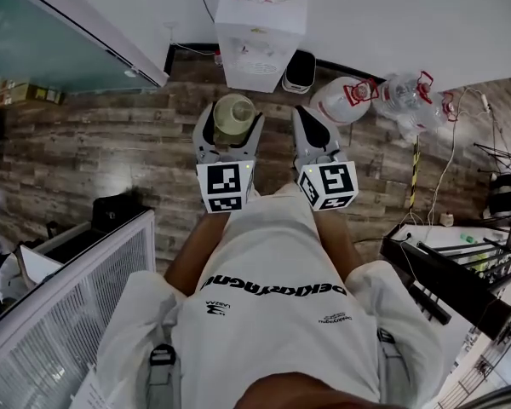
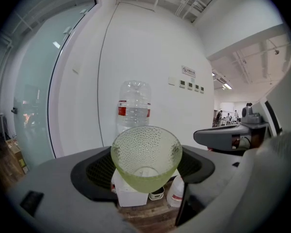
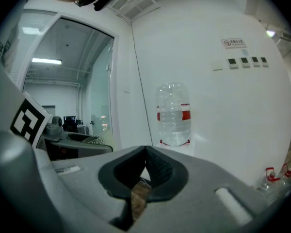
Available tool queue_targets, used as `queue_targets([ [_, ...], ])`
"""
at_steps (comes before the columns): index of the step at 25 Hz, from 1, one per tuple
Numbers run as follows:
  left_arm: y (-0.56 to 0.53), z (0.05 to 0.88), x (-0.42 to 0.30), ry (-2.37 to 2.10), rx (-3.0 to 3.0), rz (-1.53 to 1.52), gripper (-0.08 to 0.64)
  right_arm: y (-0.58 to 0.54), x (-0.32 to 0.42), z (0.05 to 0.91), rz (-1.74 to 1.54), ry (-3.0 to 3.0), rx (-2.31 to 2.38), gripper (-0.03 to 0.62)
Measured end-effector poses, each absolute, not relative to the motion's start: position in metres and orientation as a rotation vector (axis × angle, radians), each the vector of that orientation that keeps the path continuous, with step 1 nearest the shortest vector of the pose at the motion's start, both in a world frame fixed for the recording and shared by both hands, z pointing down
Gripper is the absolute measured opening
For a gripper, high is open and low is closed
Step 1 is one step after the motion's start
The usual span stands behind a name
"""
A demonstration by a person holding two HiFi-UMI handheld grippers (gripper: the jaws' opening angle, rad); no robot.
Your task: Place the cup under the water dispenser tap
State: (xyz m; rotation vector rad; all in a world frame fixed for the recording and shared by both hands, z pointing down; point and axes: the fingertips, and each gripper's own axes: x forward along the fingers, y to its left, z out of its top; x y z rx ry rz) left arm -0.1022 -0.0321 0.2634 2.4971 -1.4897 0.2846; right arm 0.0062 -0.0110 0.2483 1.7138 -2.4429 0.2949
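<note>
A pale green dimpled glass cup (image 1: 233,116) (image 2: 145,157) sits upright between the pads of my left gripper (image 1: 232,119) (image 2: 144,171), which is shut on it. The white water dispenser (image 1: 260,37) (image 2: 128,196) stands straight ahead against the wall. Its clear bottle (image 2: 134,106) (image 3: 173,114) is on top. The tap is not visible. My right gripper (image 1: 307,118) (image 3: 143,165) is level beside the left one, shut, with nothing between its jaws. Both are held above the wooden floor, a short way from the dispenser.
A small white bin (image 1: 300,72) stands right of the dispenser, then two spare water jugs (image 1: 349,99) (image 1: 406,97). A glass partition (image 1: 51,49) runs along the left. A white slatted cabinet (image 1: 68,313) is at my left and a dark table (image 1: 460,279) at my right.
</note>
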Motion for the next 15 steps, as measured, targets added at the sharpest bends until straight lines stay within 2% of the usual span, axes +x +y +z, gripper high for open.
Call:
queue_targets([
  [15, -0.084, 0.28, -0.061, -1.573, 2.432, 0.346, 0.373, -0.075, 0.051, 0.267, 0.332, -2.481, 1.634, -0.002],
])
